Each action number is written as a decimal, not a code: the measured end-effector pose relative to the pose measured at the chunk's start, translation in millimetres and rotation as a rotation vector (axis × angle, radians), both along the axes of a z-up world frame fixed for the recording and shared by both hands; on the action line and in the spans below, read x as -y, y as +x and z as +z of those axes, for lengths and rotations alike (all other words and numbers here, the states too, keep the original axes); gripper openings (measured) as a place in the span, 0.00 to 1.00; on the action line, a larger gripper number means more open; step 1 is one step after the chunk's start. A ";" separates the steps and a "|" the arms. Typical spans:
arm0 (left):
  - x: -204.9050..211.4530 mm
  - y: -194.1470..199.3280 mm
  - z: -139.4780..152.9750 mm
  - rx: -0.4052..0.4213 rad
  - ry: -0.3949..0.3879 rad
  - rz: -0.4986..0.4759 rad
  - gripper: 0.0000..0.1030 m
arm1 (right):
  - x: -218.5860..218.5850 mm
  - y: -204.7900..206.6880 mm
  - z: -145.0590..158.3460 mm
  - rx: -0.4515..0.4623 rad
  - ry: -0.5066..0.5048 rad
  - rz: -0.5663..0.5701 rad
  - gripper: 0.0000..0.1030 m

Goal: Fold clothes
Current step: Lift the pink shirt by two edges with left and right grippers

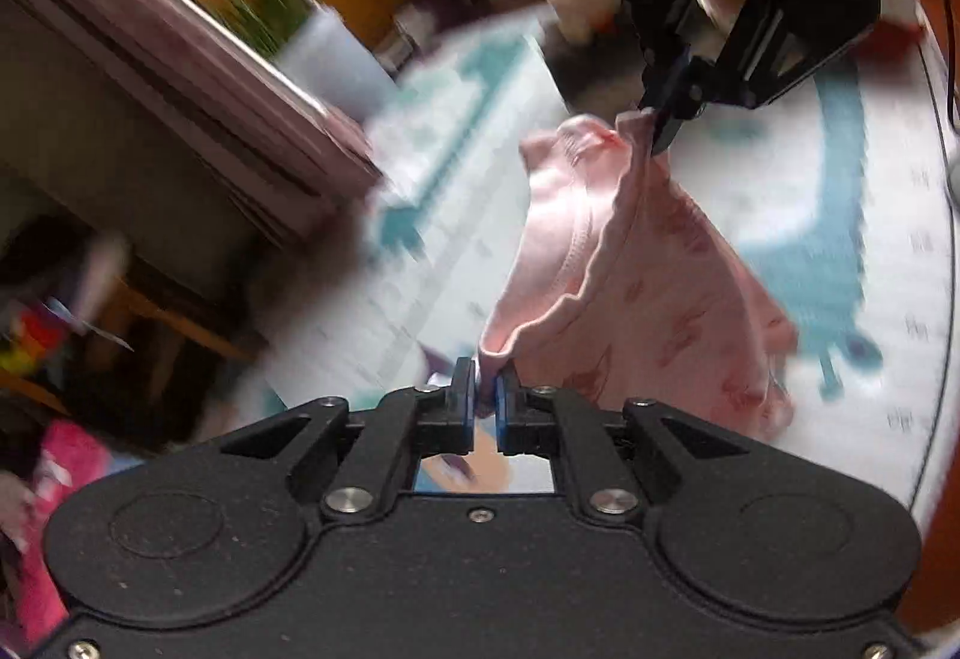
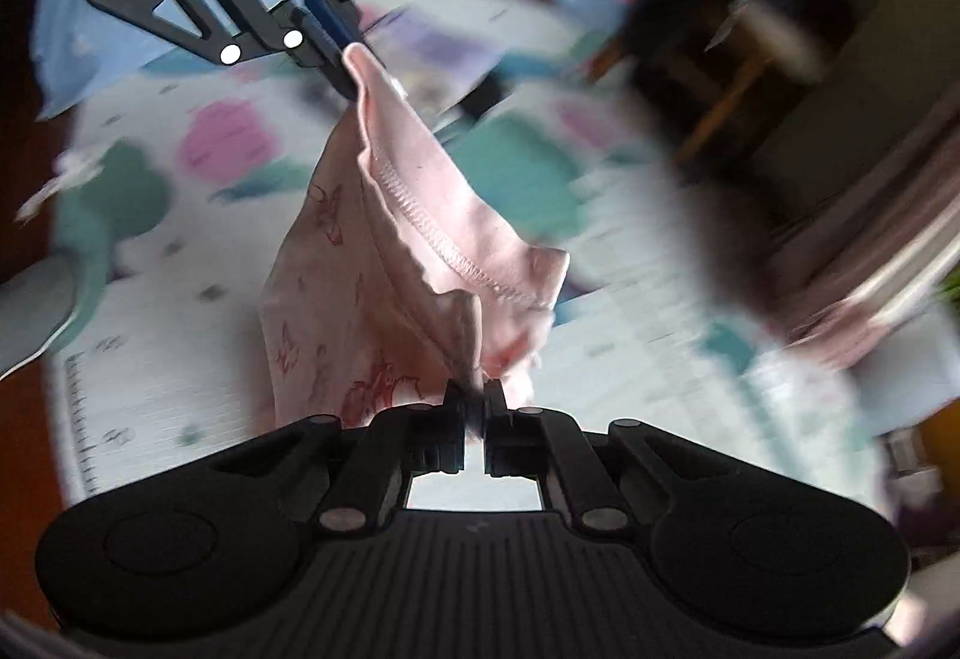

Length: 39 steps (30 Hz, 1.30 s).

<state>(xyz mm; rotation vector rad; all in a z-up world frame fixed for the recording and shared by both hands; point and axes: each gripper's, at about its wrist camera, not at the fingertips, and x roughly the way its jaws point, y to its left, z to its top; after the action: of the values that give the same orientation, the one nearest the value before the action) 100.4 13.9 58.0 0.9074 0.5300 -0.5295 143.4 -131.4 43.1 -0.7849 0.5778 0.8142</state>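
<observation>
A small pale pink garment (image 1: 636,287) with red prints hangs in the air between both grippers, above a patterned play mat (image 1: 780,179). My left gripper (image 1: 485,386) is shut on one corner of its stitched hem. My right gripper (image 1: 657,128) pinches the other corner, farther away at the upper right. In the right wrist view the pink garment (image 2: 396,263) sags between my right gripper (image 2: 474,401), shut on its near edge, and my left gripper (image 2: 348,65) at the upper left, closed on the far corner. The cloth droops below both grips.
A white play mat (image 2: 150,335) with teal, pink and purple shapes covers the floor. Blue and bright pink clothes (image 2: 96,17) lie at its far edge. A pink-covered furniture edge (image 1: 198,77) runs along the left, with a green plant (image 1: 264,5) behind. Everything is motion-blurred.
</observation>
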 end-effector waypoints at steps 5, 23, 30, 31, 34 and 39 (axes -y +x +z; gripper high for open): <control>18.8 -25.8 30.3 0.062 0.021 -0.075 0.06 | 22.1 -21.3 51.9 0.100 0.007 -0.040 0.06; 41.0 -55.4 -1.4 -0.197 0.096 -0.271 0.06 | 18.3 -94.5 -26.7 -0.196 -0.050 0.132 0.66; 33.7 -58.4 18.6 -0.188 -0.019 -0.281 0.06 | -24.9 -111.1 -61.1 -0.146 -0.044 0.120 0.70; 32.2 -59.5 19.3 -0.184 -0.025 -0.287 0.06 | -27.9 -109.3 -66.3 -0.136 -0.050 0.096 0.70; 25.8 -62.3 18.0 -0.174 -0.024 -0.289 0.06 | -27.1 -103.2 -75.9 -0.148 -0.055 0.082 0.70; 11.1 -64.4 15.3 -0.164 -0.026 -0.274 0.06 | -11.5 -81.9 -70.3 -0.239 0.029 0.084 0.71</control>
<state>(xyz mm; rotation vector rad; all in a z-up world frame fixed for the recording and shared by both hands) 36.1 2.8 73.4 0.9218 0.5482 -0.8627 61.4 -119.9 -27.3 -0.6940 0.7473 0.9999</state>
